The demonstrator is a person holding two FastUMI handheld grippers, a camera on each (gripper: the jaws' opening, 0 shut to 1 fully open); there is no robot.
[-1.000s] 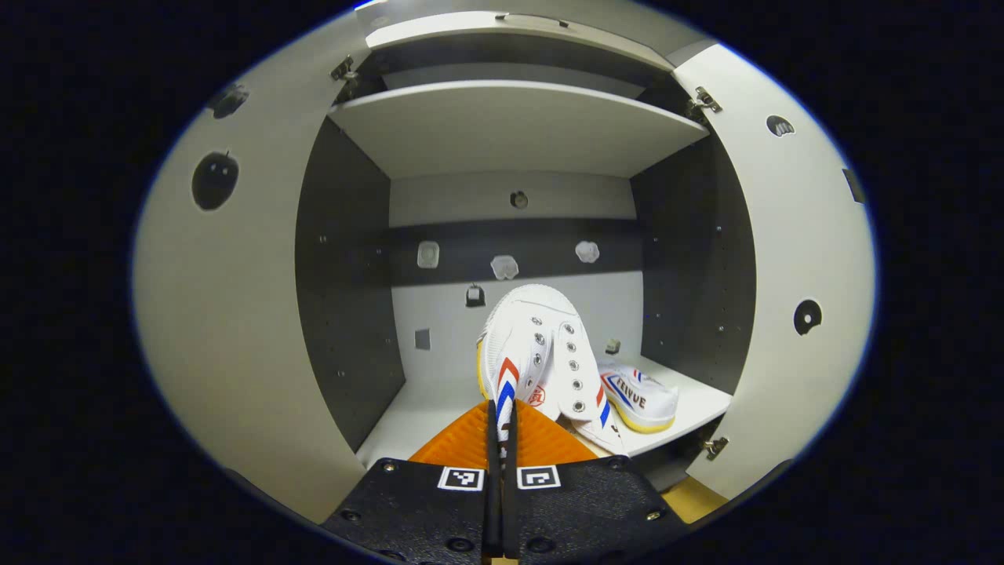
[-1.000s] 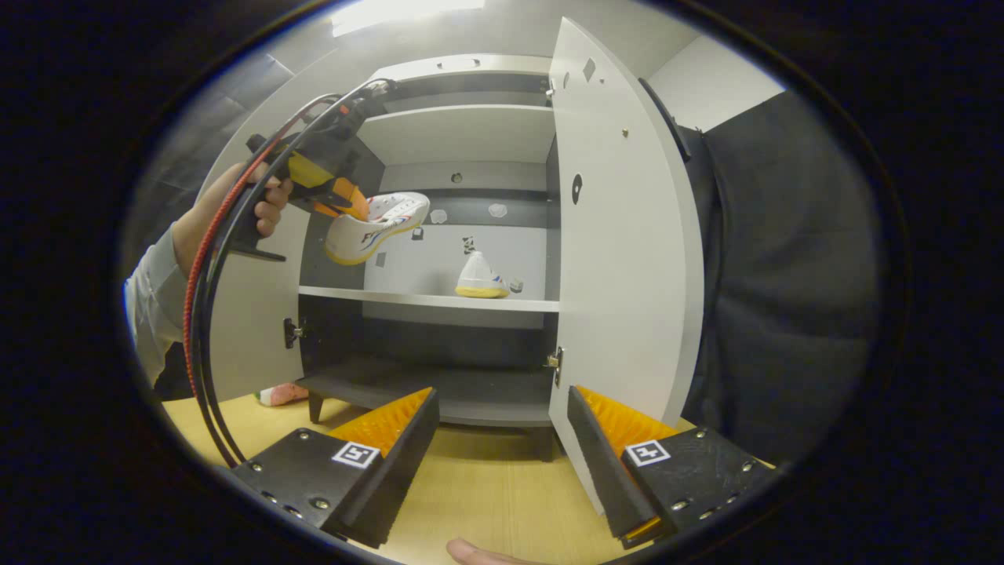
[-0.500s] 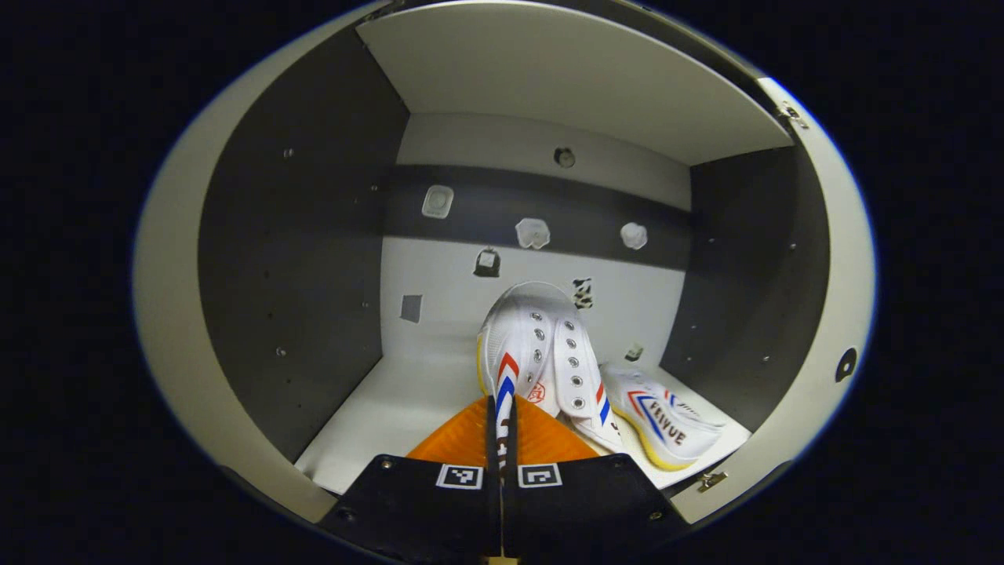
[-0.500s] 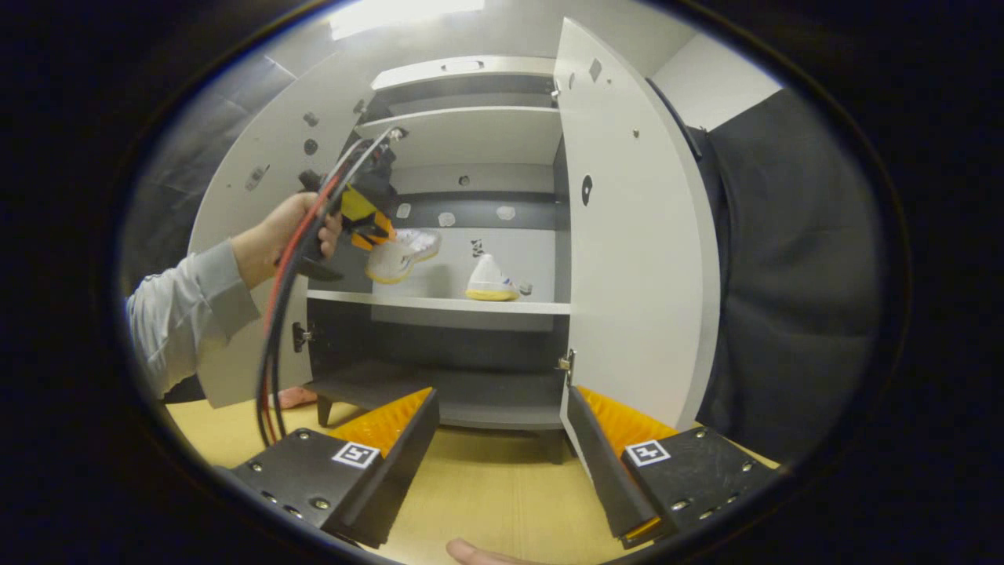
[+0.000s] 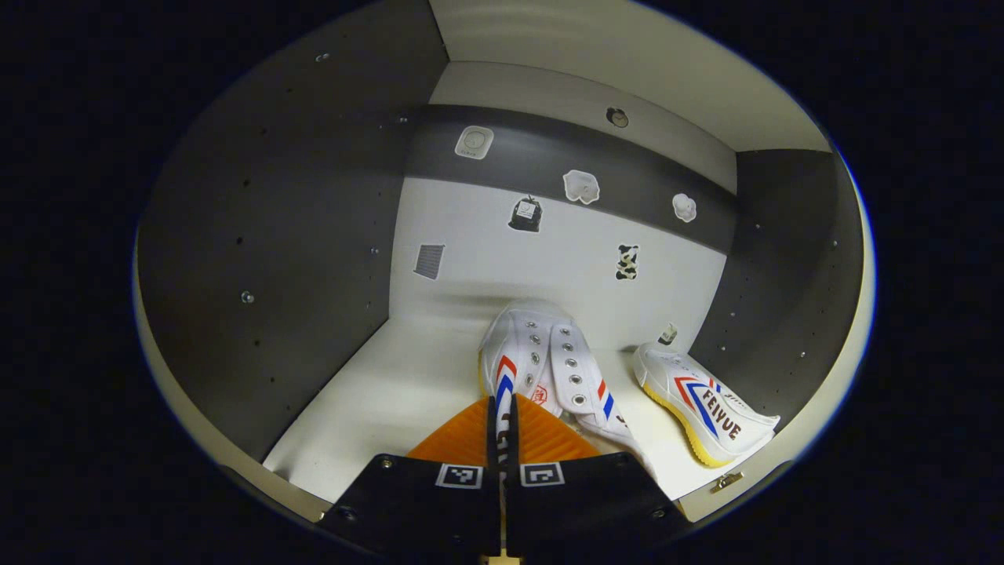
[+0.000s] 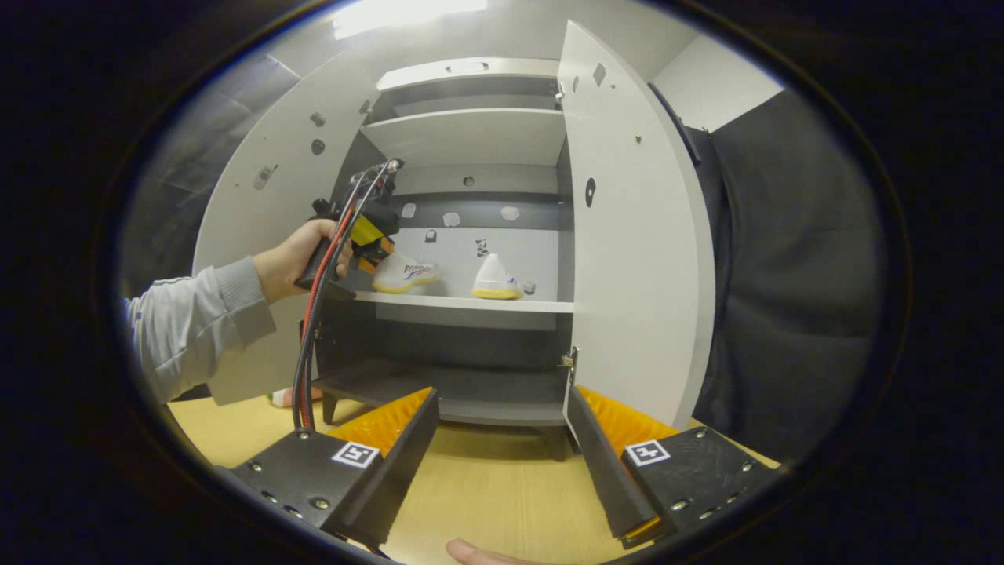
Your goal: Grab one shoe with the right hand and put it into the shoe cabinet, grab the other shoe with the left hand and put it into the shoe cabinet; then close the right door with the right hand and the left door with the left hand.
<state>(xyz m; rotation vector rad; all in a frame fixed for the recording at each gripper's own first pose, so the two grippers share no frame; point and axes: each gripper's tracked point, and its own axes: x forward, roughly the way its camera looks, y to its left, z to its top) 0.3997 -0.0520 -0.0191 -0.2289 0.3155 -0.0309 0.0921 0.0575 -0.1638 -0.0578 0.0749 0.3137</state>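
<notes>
White second shoe [image 5: 706,400] just beside held shoe [image 5: 541,369]

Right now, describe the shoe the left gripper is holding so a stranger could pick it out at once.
Look inside the open shoe cabinet, on its pale middle shelf. Two white shoes are there; the held shoe is on the left, its heel edge pinched in the left gripper, unlike the free shoe lying alone nearer the right wall.
</notes>
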